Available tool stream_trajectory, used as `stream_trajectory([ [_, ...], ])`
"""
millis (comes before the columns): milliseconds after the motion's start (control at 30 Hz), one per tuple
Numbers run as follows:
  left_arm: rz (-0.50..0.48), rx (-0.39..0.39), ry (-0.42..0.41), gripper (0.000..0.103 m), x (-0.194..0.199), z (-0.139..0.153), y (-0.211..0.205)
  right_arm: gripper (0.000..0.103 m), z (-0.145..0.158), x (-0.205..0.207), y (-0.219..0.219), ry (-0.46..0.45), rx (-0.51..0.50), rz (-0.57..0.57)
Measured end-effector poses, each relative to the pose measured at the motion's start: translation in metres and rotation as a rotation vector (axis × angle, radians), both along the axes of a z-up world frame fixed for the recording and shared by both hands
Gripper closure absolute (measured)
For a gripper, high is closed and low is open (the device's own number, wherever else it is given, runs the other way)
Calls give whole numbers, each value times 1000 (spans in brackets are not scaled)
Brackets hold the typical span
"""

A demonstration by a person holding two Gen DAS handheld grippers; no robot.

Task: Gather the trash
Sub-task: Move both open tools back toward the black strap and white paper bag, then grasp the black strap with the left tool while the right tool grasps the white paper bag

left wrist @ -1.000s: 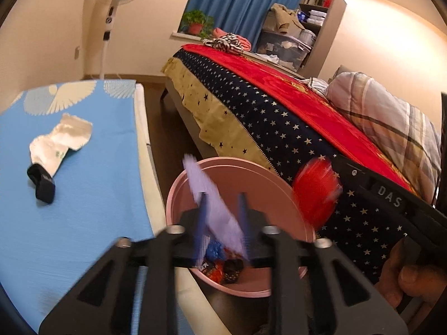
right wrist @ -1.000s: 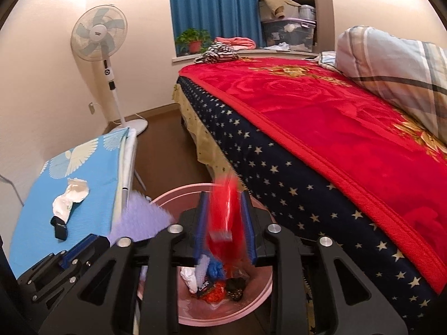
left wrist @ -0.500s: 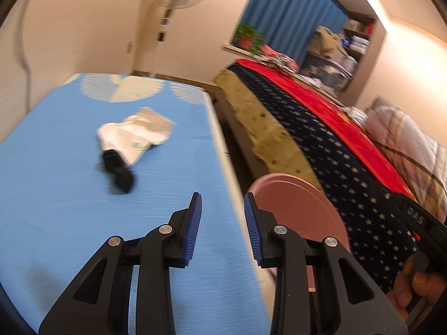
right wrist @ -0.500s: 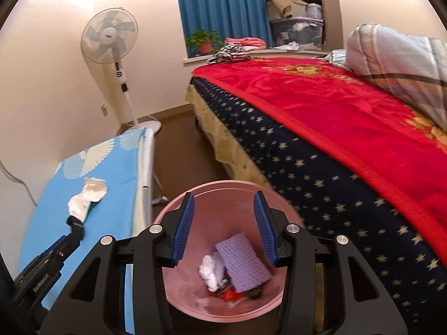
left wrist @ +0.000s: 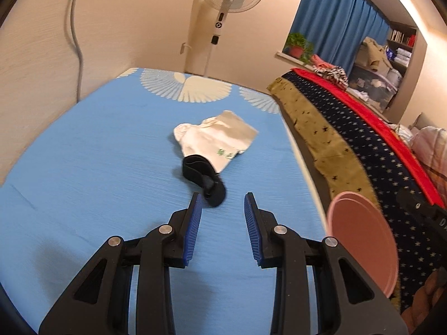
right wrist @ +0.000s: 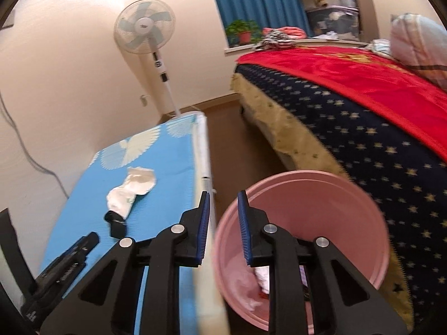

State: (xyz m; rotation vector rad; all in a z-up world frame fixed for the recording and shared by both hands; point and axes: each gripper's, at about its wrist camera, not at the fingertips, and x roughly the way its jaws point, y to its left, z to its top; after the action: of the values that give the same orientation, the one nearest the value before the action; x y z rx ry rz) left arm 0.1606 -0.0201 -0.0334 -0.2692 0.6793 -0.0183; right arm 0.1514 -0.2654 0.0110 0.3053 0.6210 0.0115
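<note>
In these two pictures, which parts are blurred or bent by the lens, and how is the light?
Left wrist view: sharp at the tool, black scrap slightly smeared, wall and curtain bowed by the fisheye, warm indoor light. Right wrist view: table edge and bin rim smeared, fan fairly clear, corners dark.

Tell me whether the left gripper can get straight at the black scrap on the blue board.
Probably yes. The left gripper is open and empty, and the black scrap lies just past its fingertips on the blue board. Nothing stands between them; only the white wrapper touches its far end.
</note>
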Motion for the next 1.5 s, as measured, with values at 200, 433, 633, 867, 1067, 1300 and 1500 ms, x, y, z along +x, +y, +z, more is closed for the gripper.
stream_trajectory([
  [200,-8,1,48,64,22,-15,5,81,-12,21,15,13,43,59],
  [433,3,-15,68,64,40,-23,8,81,-27,49,32,45,88,92],
  [633,-43,-46,90,83,50,-28,10,80,-36,70,52,56,138,138],
  [867,2,-22,87,95,51,-26,26,80,-50,93,78,91,205,197],
  [1067,137,16,96,95,44,-25,56,76,-59,115,108,122,257,248],
  [1300,175,87,112,95,43,-25,64,71,-78,133,134,176,269,274],
  [1500,178,97,122,95,42,-25,64,71,-85,143,146,213,257,294],
])
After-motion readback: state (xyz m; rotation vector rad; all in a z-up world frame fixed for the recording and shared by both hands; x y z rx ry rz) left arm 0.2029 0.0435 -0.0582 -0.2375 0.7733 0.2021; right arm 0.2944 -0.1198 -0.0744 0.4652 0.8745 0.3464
